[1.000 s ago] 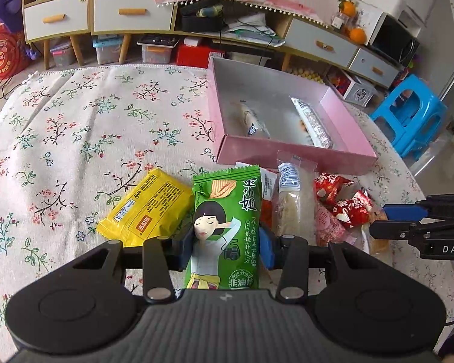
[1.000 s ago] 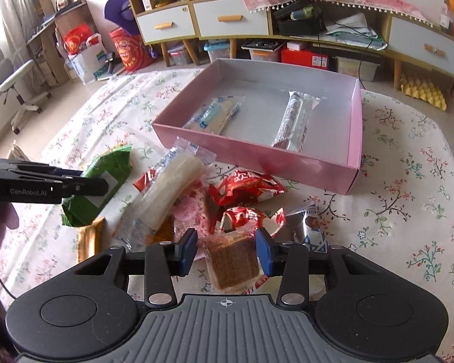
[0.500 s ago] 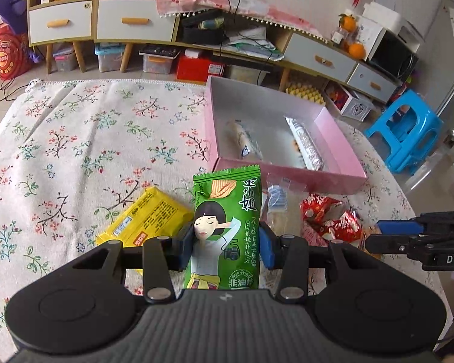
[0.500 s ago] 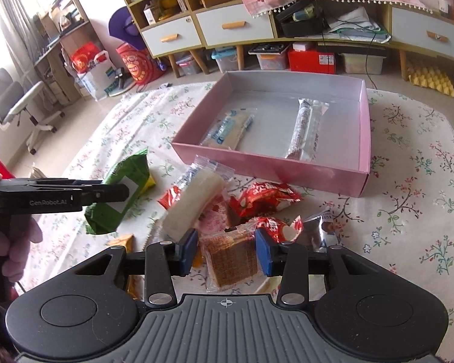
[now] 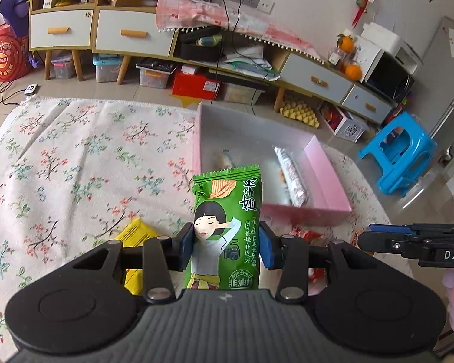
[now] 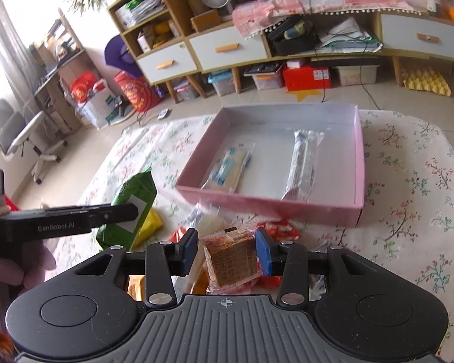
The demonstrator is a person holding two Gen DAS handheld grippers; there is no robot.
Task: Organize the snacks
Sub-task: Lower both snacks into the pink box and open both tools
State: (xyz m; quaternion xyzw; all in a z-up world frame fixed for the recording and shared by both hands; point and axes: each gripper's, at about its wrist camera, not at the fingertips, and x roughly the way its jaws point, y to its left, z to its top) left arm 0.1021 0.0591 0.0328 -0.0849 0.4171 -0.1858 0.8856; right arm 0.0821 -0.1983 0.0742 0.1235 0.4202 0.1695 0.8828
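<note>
A: What does the left gripper (image 5: 227, 246) have?

B: Its blue pads are clamped on both sides of a glossy green chip packet (image 5: 227, 230), a puffed pillow bag with a crimped, serrated top edge and a cartoon girl printed on it. It is lifted clear of the floral tablecloth (image 5: 75, 163), just on the near side of the pink cardboard box (image 5: 333, 181).

A: And the right gripper (image 6: 226, 251)?

B: Its fingers are pressed against a square brown wafer block in crinkly clear wrap (image 6: 233, 257), held off the table above the pile of red foil snacks (image 6: 280, 230).

A: What is in the box?

B: A shallow rectangular tray, pale inside. Two long packs lie flat on its floor, well apart: a clear-wrapped biscuit bar with blue print (image 6: 227, 169) on the left and a silvery tube-shaped pack (image 6: 301, 163) on the right.

A: Anything else on the cloth?

B: A flat yellow packet (image 5: 136, 236) lies near the left, partly hidden behind the left gripper. A clear plastic sleeve with something whitish (image 6: 204, 217) lies just near of the box wall.
</note>
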